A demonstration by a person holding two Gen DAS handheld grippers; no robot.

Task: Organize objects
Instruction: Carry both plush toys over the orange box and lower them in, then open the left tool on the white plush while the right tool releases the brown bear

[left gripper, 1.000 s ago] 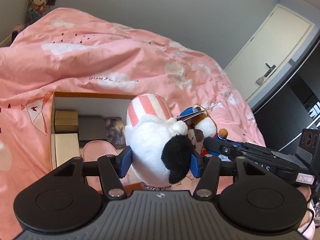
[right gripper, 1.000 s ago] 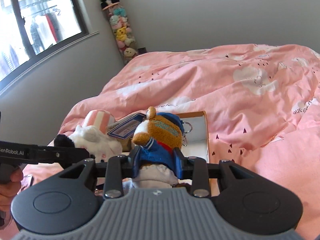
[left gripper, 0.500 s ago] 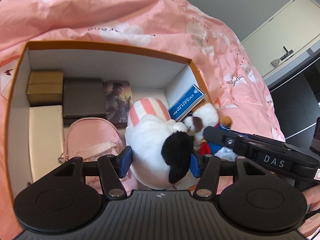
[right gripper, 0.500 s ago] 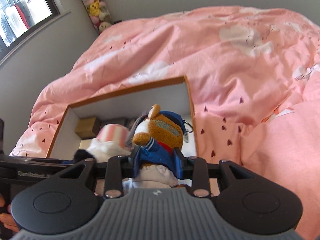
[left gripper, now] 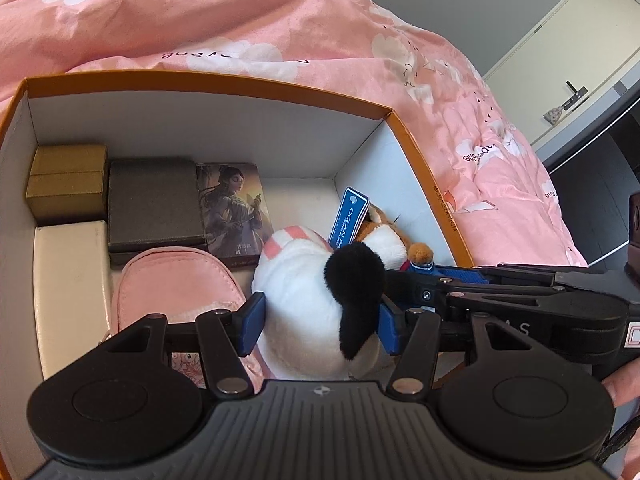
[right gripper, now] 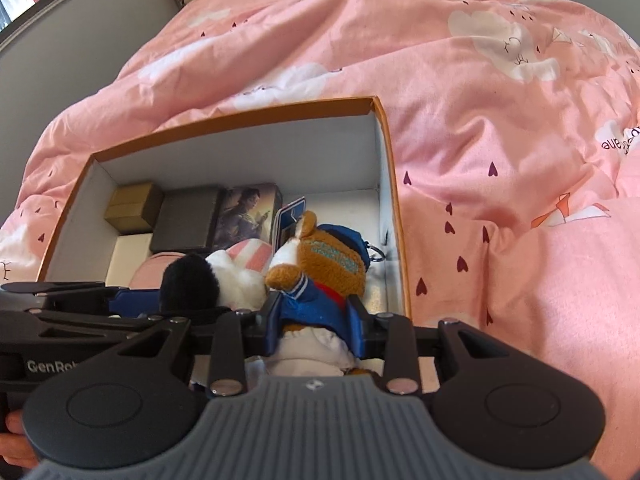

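My left gripper (left gripper: pixel 318 326) is shut on a white plush toy (left gripper: pixel 308 300) with a black ear and a pink-striped hat, its blue pads pressing both sides. My right gripper (right gripper: pixel 318 322) is shut on a brown plush toy (right gripper: pixel 324 268) in a blue jacket and cap, with a blue tag (left gripper: pixel 350 218) on it. Both toys hang side by side, touching, inside the right part of an orange-rimmed white box (left gripper: pixel 256 124) on the pink bedcover. In the right wrist view the white plush toy (right gripper: pixel 236 276) shows left of the brown one, inside the box (right gripper: pixel 248 148).
The box holds a gold box (left gripper: pixel 66 182), a dark grey case (left gripper: pixel 154 206), a picture card box (left gripper: pixel 234 212), a cream box (left gripper: pixel 70 288) and a pink pouch (left gripper: pixel 176 284) on its left. A pink quilt (right gripper: pixel 500 128) surrounds it. A door (left gripper: pixel 560 60) stands far right.
Both grippers have come down with their toys from above the box into its right part, and they now tilt more steeply down. The grips have not changed.
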